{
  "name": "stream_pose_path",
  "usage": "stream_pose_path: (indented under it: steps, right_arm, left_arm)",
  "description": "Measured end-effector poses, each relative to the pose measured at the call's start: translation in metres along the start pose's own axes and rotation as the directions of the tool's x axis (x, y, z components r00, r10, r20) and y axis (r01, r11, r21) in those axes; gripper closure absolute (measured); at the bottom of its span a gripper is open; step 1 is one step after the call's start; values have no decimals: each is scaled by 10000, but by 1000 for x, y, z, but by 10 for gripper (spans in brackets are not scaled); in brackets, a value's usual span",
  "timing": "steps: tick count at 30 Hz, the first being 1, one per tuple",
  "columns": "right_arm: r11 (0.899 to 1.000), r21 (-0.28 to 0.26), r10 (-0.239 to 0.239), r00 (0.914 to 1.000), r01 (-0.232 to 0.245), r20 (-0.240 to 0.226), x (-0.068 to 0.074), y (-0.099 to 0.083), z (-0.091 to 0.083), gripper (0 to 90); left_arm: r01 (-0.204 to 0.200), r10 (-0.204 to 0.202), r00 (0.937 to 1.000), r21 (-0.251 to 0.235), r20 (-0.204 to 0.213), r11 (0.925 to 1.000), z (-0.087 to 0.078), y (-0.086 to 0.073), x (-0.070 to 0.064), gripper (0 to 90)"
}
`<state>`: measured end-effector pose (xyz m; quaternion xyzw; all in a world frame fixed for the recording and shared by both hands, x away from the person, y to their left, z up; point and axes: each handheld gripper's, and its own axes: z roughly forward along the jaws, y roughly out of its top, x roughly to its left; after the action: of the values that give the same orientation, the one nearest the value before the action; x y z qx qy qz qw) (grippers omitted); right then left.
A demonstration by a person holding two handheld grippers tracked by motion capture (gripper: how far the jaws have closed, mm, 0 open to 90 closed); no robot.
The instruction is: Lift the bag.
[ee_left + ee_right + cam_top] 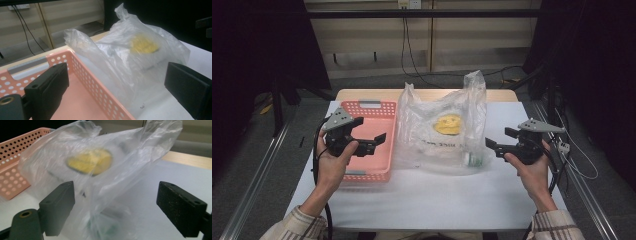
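A clear plastic bag point(442, 125) stands crumpled in the middle of the white table, with a yellow thing point(448, 123) inside it and a green-and-white thing point(473, 159) at its lower right corner. A pink perforated basket point(384, 120) lies just left of the bag. My left gripper point(372, 135) hovers over the basket, open and holding nothing. In the left gripper view the basket's rim point(82, 68) and the bag point(130, 52) lie ahead. My right gripper point(501, 140) is open just right of the bag. The bag point(100, 162) fills the right gripper view beyond the jaws.
The table point(432, 195) is covered in white and has bare room in front and at the right. Its wooden far edge point(362, 93) shows behind the basket. Cables point(409, 55) hang down the back wall. Dark frames stand at both sides.
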<state>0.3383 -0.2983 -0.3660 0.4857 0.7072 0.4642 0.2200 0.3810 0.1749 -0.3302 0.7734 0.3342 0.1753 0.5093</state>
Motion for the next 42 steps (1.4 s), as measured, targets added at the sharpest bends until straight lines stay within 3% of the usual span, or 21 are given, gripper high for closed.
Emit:
stream_pose_path:
  steps: [4,14,20,24,28,32,36,42]
  right_arm:
    - [9997,222,-95,9999,96,-41,8,-12,-1,157]
    - [9997,50,-236,9997,235,74,21,-23,-11,160]
    - [9989,293,-373,9993,374,-24,29,-35,-12,159]
    - [9984,413,-388,9992,390,-47,33,-41,-14,151]
    - [9978,541,-381,9992,388,-139,36,-47,-16,150]
    - [9961,787,-400,9992,406,-93,39,-53,-17,143]
    - [9960,793,-397,9992,400,-54,41,-59,-20,143]
    - [9947,940,-413,9991,422,-120,43,-66,-24,141]
  left_arm:
    - [-203,204,9998,379,-17,9991,-2,-10,-4,54]
    - [-343,351,9993,516,-141,9981,-16,-34,-13,55]
    - [-232,249,9991,487,-337,9985,-27,-49,-17,56]
    - [-147,162,9996,649,-222,9978,-32,-56,-22,56]
    - [-451,465,9988,765,-176,9960,-37,-61,-30,62]
    - [-480,509,9983,876,-302,9950,-38,-69,-36,62]
    - [-182,211,9993,888,-323,9959,-39,-79,-36,62]
    - [-56,104,9986,920,-520,9957,-42,-92,-38,63]
